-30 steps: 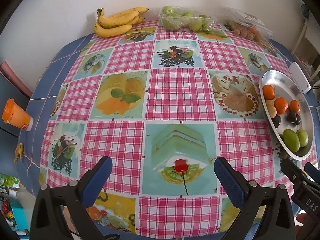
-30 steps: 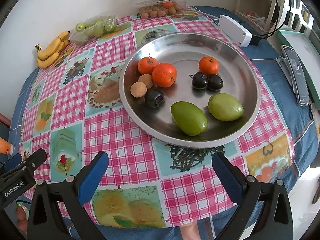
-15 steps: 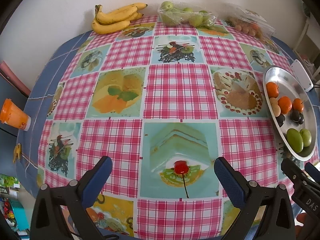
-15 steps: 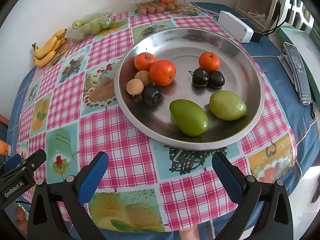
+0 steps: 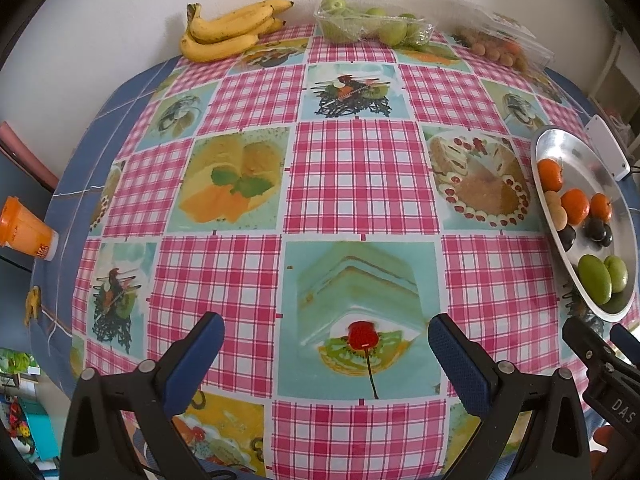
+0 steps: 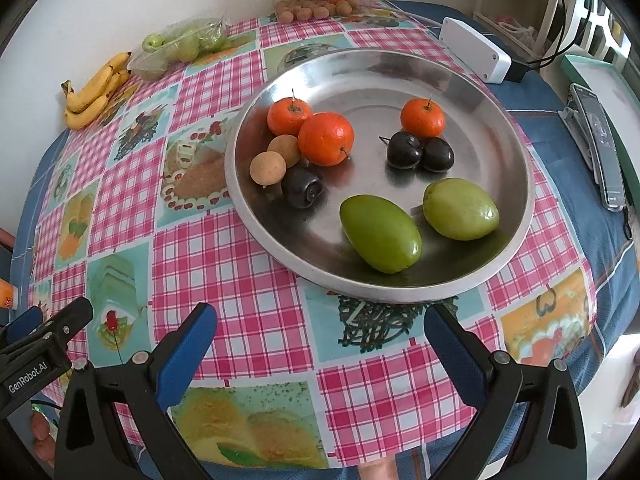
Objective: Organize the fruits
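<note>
A round metal tray (image 6: 400, 68) on the checked tablecloth holds three oranges (image 6: 325, 138), two green fruits (image 6: 380, 233), three dark plums (image 6: 404, 149) and two small tan fruits (image 6: 267, 167). It also shows at the right of the left wrist view (image 5: 568, 148). A bunch of bananas (image 5: 228, 34), a clear pack of green fruits (image 5: 368, 26) and a clear box of small brown fruits (image 5: 500, 46) lie along the far edge. My left gripper (image 5: 326, 350) is open and empty over the table's near part. My right gripper (image 6: 320, 338) is open and empty just in front of the tray.
A white box (image 6: 474, 50) with a cable sits behind the tray. A remote-like device (image 6: 600, 144) and a green-edged board (image 6: 604, 80) lie to the right. An orange cup (image 5: 24, 228) stands off the table's left edge. A white wall runs behind.
Both grippers have moved slightly forward and down toward the table; the far fruits and the tray appear a little closer. Jaws stay open.
</note>
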Motion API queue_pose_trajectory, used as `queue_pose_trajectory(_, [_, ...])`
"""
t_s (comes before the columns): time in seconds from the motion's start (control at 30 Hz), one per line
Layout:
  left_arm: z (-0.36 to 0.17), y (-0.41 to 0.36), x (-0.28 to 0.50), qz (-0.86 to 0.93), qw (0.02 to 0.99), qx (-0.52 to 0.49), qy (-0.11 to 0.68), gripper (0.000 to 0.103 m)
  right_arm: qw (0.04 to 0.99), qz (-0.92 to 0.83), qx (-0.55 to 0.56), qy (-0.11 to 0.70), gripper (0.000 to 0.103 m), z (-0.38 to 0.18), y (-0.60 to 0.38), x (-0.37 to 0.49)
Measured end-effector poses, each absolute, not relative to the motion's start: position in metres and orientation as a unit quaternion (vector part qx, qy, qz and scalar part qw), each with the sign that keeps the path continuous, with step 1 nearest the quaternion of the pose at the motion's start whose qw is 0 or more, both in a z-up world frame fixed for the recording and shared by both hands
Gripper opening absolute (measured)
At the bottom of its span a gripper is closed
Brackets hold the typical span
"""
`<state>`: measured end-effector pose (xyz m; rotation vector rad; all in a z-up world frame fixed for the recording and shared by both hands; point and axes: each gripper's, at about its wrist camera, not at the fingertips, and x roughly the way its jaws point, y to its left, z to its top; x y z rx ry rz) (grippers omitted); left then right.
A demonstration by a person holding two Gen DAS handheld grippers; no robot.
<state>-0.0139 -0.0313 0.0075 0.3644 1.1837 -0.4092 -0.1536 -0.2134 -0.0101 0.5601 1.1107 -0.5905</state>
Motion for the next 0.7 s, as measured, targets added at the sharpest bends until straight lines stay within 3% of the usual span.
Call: queue_pose_trajectory(0.7, [0.0028, -0.0331, -0.0112, -0.188, 0.792, 0.170, 0.556, 0.103, 0.771, -0.276, 0.260, 0.512, 0.103, -0.0124, -0.2151, -0.1526])
